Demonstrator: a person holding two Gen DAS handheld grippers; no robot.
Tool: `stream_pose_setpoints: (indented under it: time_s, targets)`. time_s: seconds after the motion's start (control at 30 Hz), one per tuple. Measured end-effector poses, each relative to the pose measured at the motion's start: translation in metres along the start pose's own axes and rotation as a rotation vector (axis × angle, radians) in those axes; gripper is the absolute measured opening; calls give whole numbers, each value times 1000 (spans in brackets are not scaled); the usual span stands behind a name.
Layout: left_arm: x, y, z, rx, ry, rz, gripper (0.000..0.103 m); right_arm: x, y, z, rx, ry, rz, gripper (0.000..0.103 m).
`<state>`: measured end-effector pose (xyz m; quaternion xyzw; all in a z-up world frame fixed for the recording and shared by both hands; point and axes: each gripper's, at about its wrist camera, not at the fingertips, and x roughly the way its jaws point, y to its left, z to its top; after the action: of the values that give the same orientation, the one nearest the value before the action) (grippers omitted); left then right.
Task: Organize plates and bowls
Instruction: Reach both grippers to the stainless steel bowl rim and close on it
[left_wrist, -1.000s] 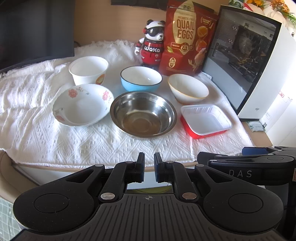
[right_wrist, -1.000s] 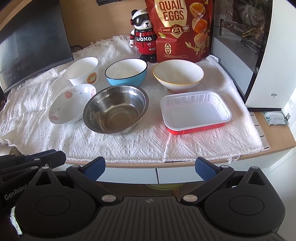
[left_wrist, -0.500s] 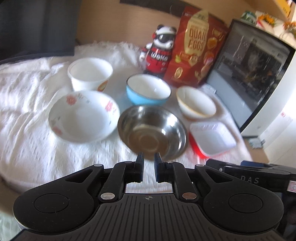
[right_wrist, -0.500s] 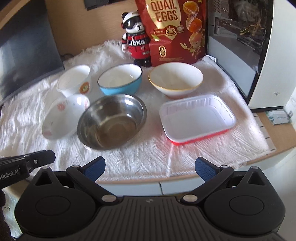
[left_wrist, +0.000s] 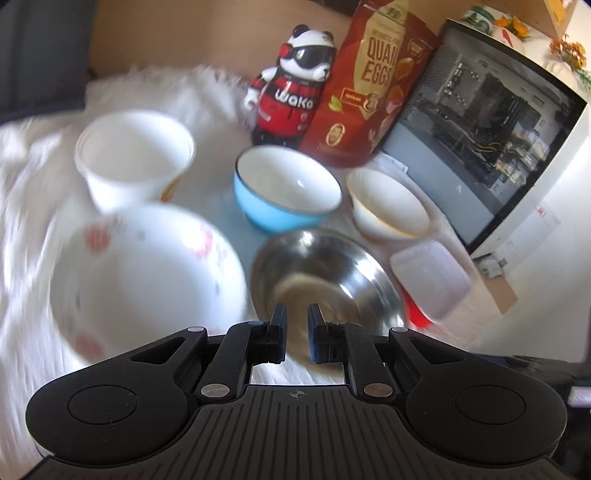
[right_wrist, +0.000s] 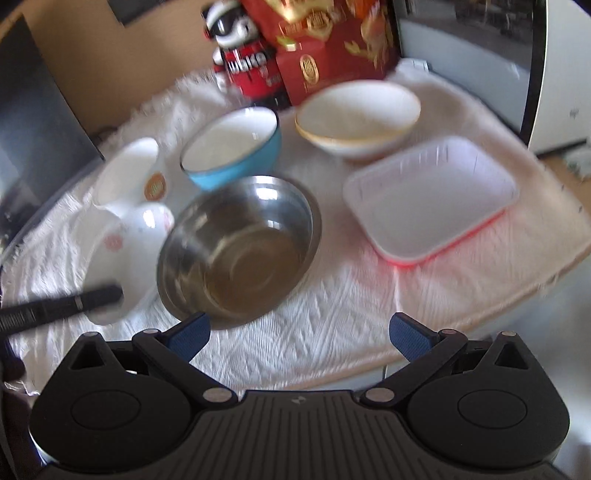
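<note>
On the white cloth stand a steel bowl (left_wrist: 325, 273) (right_wrist: 240, 247), a flowered white bowl (left_wrist: 144, 273) (right_wrist: 125, 236), a blue bowl (left_wrist: 286, 192) (right_wrist: 232, 147), a white cup-bowl (left_wrist: 135, 158) (right_wrist: 129, 173), a cream bowl (left_wrist: 388, 206) (right_wrist: 358, 114) and a red-and-white tray (left_wrist: 430, 280) (right_wrist: 432, 199). My left gripper (left_wrist: 295, 332) is nearly shut and empty, over the steel bowl's near rim. My right gripper (right_wrist: 299, 332) is open and empty, just in front of the steel bowl and the tray. Both views are blurred.
A panda figure (left_wrist: 295, 85) and a red quail-egg bag (left_wrist: 376, 81) stand at the back. A white computer case with a glass side (left_wrist: 498, 129) stands at the right. A dark monitor (right_wrist: 33, 122) is at the left. The table edge (right_wrist: 554, 273) runs near the tray.
Both grippers have moved forward over the table toward the bowls. The left now sits by the steel bowl's rim. Their jaw openings have not changed.
</note>
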<state>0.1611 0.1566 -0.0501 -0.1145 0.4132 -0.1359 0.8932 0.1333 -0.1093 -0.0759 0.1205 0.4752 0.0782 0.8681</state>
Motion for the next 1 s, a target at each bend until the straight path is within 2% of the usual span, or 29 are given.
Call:
stream_pose_setpoints:
  time_s: [0.13, 0.2, 0.27, 0.4, 0.5, 0.57, 0.6, 0.7, 0.77, 0.87, 1.0]
  targets:
    - [27, 4, 23, 58, 15, 59, 13, 7, 10, 1, -18, -43, -37, 103]
    - [39, 5, 29, 70, 17, 90, 13, 11, 10, 10, -33, -52, -5, 103]
    - [51, 6, 35, 42, 31, 124, 13, 20, 6, 21, -57, -35, 49, 101]
    - [74, 5, 41, 22, 85, 190, 13, 52, -5, 43, -81, 69, 110, 88]
    - [83, 1, 41, 22, 97, 226, 13, 66, -7, 55, -121, 117, 190, 72]
    - [84, 1, 44, 13, 96, 226, 13, 74, -7, 63, -143, 140, 214, 58]
    - [85, 0, 44, 8, 97, 225, 13, 78, -7, 67, -154, 150, 223, 55]
    - [86, -4, 42, 2, 107, 200, 13, 88, -8, 74, -182, 183, 248, 51]
    - [88, -7, 38, 12, 123, 178, 27, 93, -8, 74, -188, 209, 262, 48]
    - [88, -8, 34, 2, 148, 154, 28, 93, -10, 69, -183, 215, 272, 48]
    - [81, -11, 25, -42, 176, 85, 28, 84, -15, 63, -146, 208, 246, 48]
